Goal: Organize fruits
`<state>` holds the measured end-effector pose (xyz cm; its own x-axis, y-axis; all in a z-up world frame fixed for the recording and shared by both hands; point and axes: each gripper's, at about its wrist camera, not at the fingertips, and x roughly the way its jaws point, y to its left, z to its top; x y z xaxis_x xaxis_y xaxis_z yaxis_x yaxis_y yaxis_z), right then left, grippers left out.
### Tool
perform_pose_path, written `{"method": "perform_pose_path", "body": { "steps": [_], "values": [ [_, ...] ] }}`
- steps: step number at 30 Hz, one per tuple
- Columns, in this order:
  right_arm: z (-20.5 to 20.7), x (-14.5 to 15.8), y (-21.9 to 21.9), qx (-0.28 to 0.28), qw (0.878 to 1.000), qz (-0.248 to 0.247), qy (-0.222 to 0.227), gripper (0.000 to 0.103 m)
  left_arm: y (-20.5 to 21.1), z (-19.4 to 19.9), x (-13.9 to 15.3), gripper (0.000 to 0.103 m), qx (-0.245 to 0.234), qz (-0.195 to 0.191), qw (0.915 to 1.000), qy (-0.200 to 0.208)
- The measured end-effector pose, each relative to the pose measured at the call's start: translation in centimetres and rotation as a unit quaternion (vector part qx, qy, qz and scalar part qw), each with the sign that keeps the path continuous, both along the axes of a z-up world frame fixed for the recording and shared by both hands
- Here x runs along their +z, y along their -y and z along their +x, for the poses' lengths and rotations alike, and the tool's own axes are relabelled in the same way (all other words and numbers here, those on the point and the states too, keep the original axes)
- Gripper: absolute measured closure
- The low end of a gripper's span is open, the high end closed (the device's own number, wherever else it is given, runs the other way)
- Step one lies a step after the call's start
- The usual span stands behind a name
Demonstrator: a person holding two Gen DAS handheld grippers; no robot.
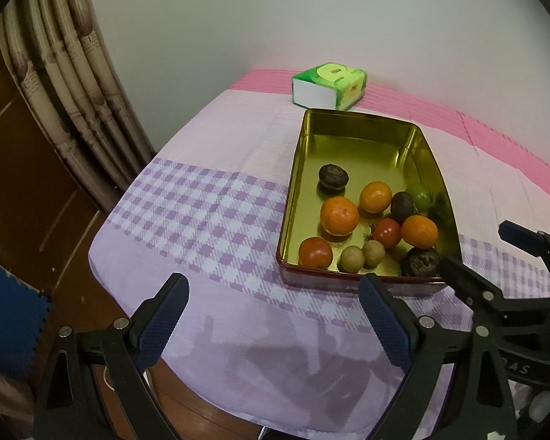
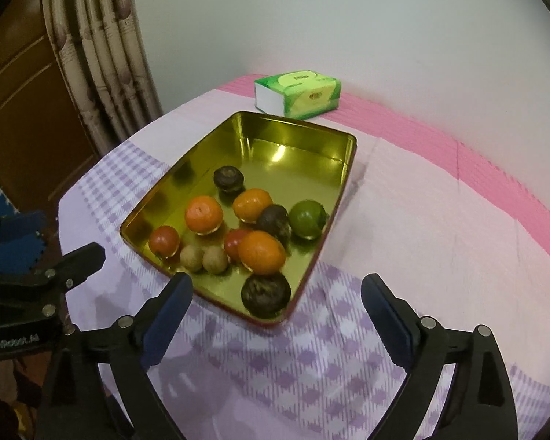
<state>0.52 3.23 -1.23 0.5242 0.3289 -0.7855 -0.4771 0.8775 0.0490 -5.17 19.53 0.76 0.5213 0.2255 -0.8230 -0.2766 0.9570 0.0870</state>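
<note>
Both jaws wide, empty, left gripper (image 1: pixel 273 293), right gripper (image 2: pixel 277 293), green fruit (image 1: pixel 420 196) half-hidden in tin (image 1: pixel 293 198)

"GenRobot.AI" on left tongs (image 2: pixel 36 282) body; tissue pack (image 2: pixel 297 93) print unreadable.

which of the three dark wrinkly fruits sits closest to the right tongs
The dark fruit in the tin's near corner, just below an orange; the other two dark ones lie farther back.

Dim indoor light, pinkish tint. Glare on gold tin (image 2: pixel 275 154) walls. Soft shadows on tablecloth (image 1: pixel 216 333) nr bottom. Fisheye bends edges, dark corners; slight blur.
</note>
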Motion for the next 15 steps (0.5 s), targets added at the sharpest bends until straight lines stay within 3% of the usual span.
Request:
{"method": "perform_pose_path", "body": {
  "steps": [15],
  "values": [
    [-0.38, -0.77, 0.23, -0.004, 1.0, -0.014, -0.002, 0.008, 0.5, 0.0, -0.62, 0.011, -0.003, 0.002, 1.0, -0.005]
  ]
}}
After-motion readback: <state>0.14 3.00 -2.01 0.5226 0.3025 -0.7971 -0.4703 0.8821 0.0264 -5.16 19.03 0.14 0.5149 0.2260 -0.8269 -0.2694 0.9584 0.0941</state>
